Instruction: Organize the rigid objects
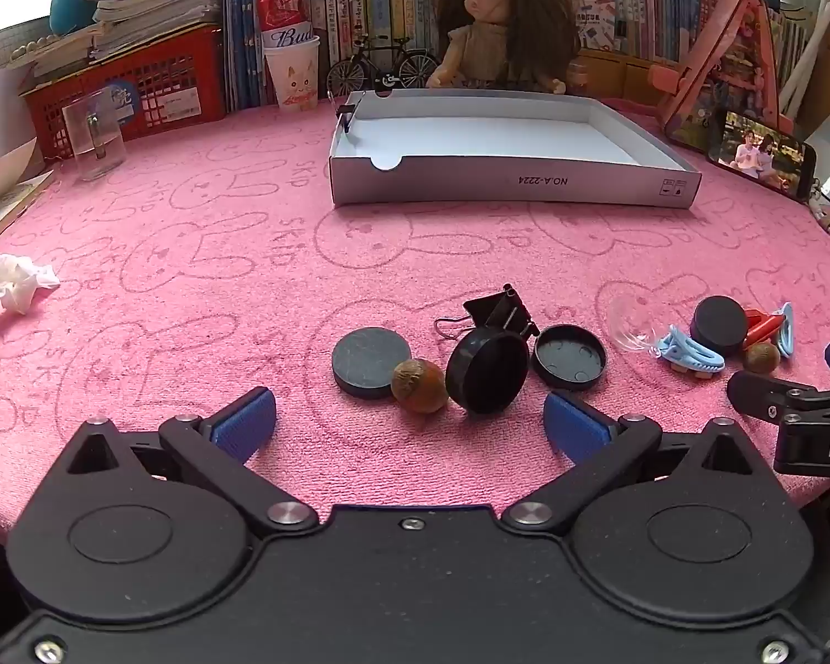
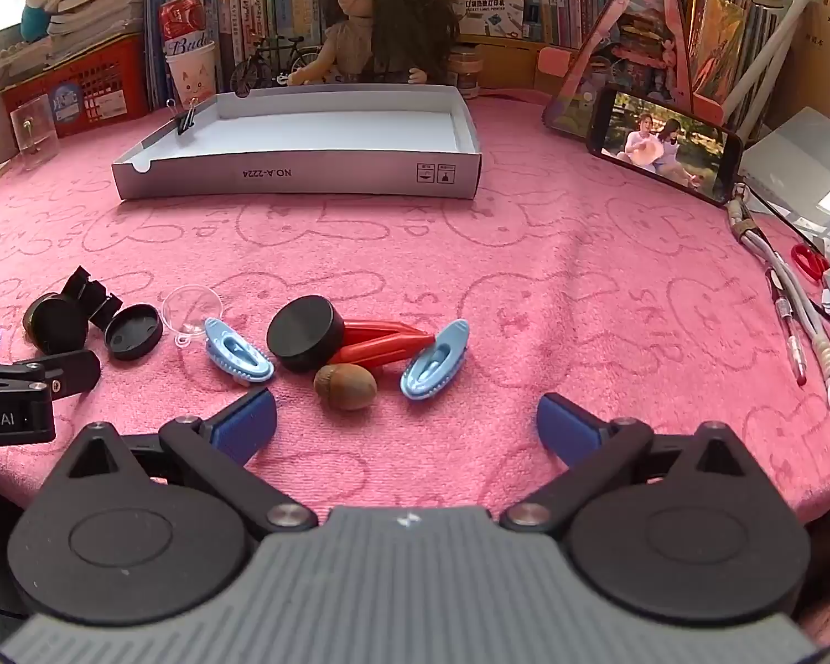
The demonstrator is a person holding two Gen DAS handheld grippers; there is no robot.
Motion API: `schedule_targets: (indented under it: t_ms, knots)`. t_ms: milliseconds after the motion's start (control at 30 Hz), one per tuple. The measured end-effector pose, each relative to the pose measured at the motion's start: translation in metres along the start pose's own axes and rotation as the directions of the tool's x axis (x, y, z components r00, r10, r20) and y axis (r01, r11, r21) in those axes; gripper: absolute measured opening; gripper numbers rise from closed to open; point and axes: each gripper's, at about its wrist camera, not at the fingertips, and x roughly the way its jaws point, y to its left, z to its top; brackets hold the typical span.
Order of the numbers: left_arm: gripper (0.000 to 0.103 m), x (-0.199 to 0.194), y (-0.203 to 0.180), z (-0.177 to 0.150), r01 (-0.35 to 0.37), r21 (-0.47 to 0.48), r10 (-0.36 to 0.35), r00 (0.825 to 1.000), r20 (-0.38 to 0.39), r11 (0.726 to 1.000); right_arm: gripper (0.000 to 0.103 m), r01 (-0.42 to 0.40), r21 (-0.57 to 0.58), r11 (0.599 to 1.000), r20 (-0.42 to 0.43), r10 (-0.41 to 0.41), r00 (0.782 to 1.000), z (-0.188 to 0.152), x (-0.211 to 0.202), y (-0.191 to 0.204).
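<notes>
Both the left claw (image 1: 409, 420) and the right claw (image 2: 406, 420) are spread wide, nothing gripped. Small rigid objects, a nut (image 2: 344, 384) among them, are scattered at mid-frame on the pink counter (image 2: 525, 288); the white box (image 2: 304, 166) sits upper centre.

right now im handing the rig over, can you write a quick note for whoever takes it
Left gripper: jaws open, empty, over the near cloth.
Right gripper: jaws open, empty.
White box at the back holds only a binder clip on its left wall.
Left pile: black disc, nut, round case, lid, black clip.
Right pile: black puck, red clip, two blue clips, nut, clear cup.
Left to do: both piles, apparently into the box.
</notes>
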Motion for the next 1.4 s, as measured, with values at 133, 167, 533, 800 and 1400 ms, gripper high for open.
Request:
schedule_targets:
  t_ms: [133, 167, 533, 800, 1400]
  knots:
    - [0.103, 0.0, -0.0005, 0.0008, -0.002, 0.002, 0.002, 1.0, -0.007, 1.0, 0.103, 0.001, -0.002, 1.0, 0.002, -0.001, 1.0, -0.0004, 0.0, 0.0001]
    - [0.103, -0.0002, -0.0006, 0.0008, -0.003, 0.002, 0.003, 1.0, -0.008, 1.0, 0.103, 0.001, -0.001, 1.0, 0.001, -0.001, 1.0, -0.0004, 0.0, 0.0002]
    - [0.103, 0.0005, 0.0028, 0.0, -0.004, 0.002, 0.004, 1.0, -0.013, 1.0, 0.103, 0.001, -0.001, 1.0, 0.002, -0.001, 1.0, -0.0009, -0.0005, 0.0027]
    - [0.103, 0.0001, 0.001, 0.0014, -0.006, 0.001, 0.006, 1.0, -0.014, 1.0, 0.103, 0.001, -0.001, 1.0, 0.001, -0.001, 1.0, -0.0008, -0.0007, 0.0011]
    - [0.103, -0.0004, 0.0007, 0.0017, -0.007, 0.001, 0.007, 1.0, -0.012, 1.0, 0.103, 0.003, 0.0, 1.0, 0.002, -0.003, 1.0, -0.0011, -0.0012, 0.0021]
